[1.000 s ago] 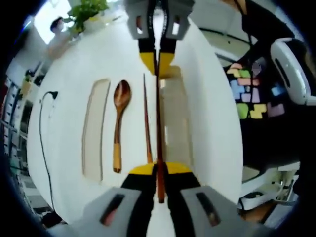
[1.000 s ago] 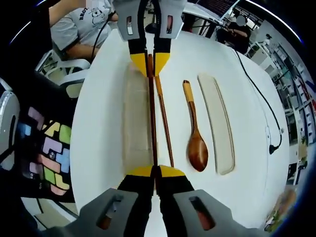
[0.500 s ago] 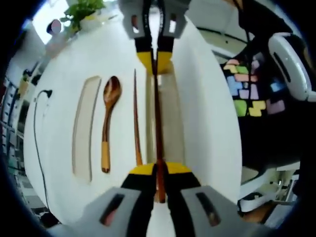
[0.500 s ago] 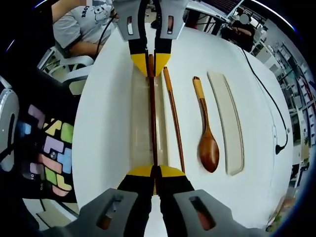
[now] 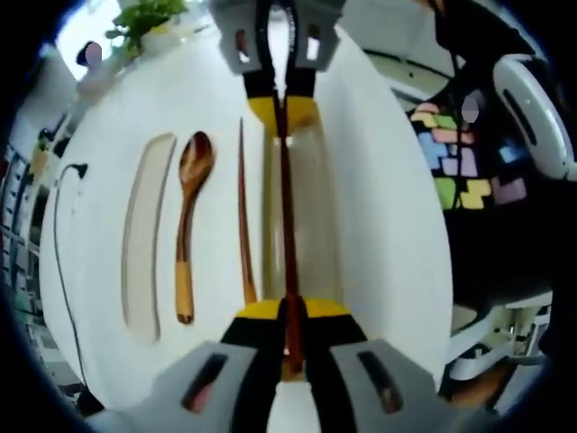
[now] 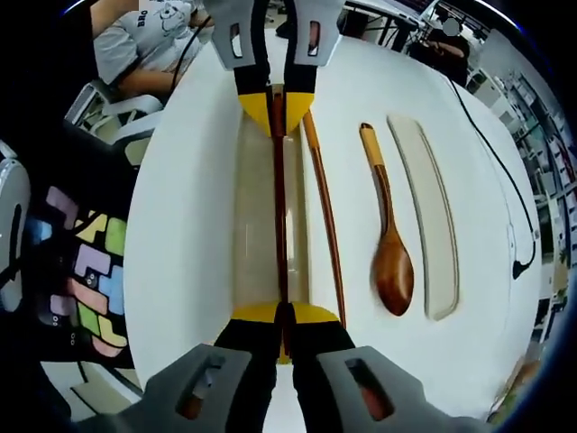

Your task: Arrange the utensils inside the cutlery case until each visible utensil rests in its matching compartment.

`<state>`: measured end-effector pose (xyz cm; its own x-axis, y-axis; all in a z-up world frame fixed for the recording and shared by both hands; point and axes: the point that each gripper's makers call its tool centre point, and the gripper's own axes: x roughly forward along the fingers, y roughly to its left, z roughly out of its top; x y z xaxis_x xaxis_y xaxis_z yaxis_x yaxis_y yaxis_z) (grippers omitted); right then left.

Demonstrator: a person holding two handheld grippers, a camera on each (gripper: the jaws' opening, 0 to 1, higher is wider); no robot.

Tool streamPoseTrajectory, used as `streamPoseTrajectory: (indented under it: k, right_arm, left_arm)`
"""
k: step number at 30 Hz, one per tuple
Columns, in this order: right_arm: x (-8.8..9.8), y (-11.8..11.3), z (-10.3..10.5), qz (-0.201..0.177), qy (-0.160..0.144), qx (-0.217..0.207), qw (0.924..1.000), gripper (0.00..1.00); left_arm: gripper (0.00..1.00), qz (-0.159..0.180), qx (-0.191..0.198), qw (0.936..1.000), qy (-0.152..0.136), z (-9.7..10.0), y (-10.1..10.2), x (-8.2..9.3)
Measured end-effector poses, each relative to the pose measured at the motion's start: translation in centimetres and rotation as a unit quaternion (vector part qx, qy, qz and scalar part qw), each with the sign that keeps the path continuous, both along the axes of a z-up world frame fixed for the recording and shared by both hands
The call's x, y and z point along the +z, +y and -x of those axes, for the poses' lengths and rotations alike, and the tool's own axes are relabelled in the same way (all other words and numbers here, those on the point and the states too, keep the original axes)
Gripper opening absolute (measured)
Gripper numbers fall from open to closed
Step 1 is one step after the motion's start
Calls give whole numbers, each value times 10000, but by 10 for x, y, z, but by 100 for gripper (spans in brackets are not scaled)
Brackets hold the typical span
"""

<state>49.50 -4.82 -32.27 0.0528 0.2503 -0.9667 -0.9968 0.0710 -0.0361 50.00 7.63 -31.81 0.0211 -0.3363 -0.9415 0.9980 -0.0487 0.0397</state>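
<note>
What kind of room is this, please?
Probably an office or lab: a white table, shelving along the wall, a seated person, and a cable running across the table.

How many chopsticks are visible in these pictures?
2. One chopstick is held at both ends by the left gripper and right gripper above the case; the other chopstick lies on the table beside the case.

A white table [image 5: 388, 225] carries a black cable [image 5: 56, 194] near one edge — a green potted plant [image 5: 144, 13] at its far end. Beside it a white chair [image 6: 126, 131] and a multicoloured block-patterned floor mat [image 6: 86, 262].
</note>
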Motion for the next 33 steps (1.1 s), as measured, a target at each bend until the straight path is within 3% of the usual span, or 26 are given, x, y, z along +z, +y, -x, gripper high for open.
streamPoseTrajectory:
  k: [2,22,27,33]
  right_arm:
    - [-2,0,2,1,115,-41,9999,1]
    - [-5,3,7,-84,119,-10,9999,1]
    - [-1,0,12,-62,85,140,9998,3]
    - [13,-2,15,-193,99,124,9997,3]
  left_arm:
    - [6,-3,-25,10000,23,1,0,-1]
    - [6,40,-118,9999,-26,5,4,-5]
    - [7,200,-77,9997,93,11,0,7]
    - [8,287,-170,9994,-113,10,-6,20]
